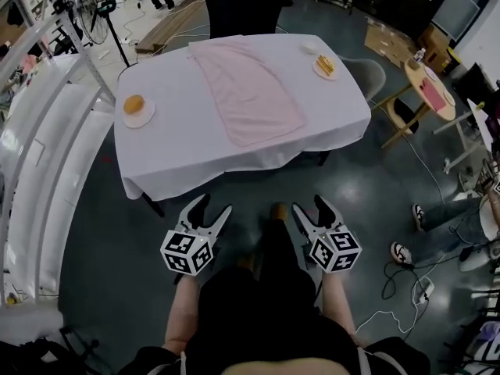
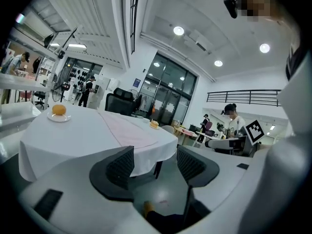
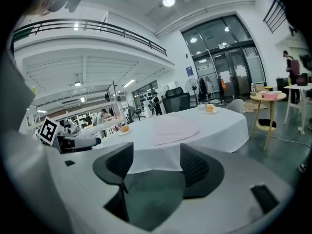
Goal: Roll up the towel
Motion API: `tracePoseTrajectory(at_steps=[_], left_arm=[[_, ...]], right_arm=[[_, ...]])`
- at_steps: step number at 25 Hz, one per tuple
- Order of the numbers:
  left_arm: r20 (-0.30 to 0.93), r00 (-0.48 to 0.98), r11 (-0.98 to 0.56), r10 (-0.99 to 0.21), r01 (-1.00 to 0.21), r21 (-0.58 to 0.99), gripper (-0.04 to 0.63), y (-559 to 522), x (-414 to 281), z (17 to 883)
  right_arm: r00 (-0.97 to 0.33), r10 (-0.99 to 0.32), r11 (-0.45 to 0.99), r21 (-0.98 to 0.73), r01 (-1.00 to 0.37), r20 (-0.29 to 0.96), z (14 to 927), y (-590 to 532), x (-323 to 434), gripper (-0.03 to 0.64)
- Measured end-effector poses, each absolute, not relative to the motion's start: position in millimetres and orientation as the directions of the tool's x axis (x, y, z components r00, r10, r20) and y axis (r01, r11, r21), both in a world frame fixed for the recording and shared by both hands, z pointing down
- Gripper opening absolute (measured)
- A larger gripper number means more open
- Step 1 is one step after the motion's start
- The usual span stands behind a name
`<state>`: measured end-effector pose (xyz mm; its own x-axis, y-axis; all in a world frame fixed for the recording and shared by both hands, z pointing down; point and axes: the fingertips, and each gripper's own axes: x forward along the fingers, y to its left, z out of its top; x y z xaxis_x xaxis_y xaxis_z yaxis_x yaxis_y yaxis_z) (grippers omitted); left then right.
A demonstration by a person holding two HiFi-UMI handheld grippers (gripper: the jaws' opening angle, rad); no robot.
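We held both tongs low, well short of the white-clothed, round-cornered table (image 1: pixel 172 151). The left gripper (image 1: pixel 213 206) and right gripper (image 1: pixel 309 206) each stood wide open and empty. The pale pink cloth towel (image 1: pixel 248 92) lay flat along the table's middle, one end near its front edge. We judged it best to pinch that end's two corners together and turn evenly, keeping the roll tight and straight. Whether the far end overhung the table's back edge, we could not tell.
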<state>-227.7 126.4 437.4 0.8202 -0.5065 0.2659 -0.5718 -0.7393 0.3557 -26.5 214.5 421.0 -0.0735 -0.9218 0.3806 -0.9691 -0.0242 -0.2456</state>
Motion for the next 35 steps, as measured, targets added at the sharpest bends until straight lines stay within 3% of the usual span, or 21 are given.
tracePoseTrajectory(at_steps=[7,17,35], left_arm=[[0.282,0.788,-0.708,-0.547,-0.615,0.346,0.282,91,-214,450],[0.263,0.753,-0.687,-0.604,-0.658,0.307,0.282,-8,-129,425],[0.298,0.576,-0.525,-0.761,-0.817,0.237,0.282,-137,-56,435]], right_arm=[[-0.139,-0.92,0.046,-0.251,-0.967,0.367,428,164,-12,0.313],[-0.214,-0.912,0.127,-0.254,-0.959,0.35,417,54,67,0.311],[-0.409,-0.834,0.333,-0.253,-0.908,0.371,448,-107,165,0.311]])
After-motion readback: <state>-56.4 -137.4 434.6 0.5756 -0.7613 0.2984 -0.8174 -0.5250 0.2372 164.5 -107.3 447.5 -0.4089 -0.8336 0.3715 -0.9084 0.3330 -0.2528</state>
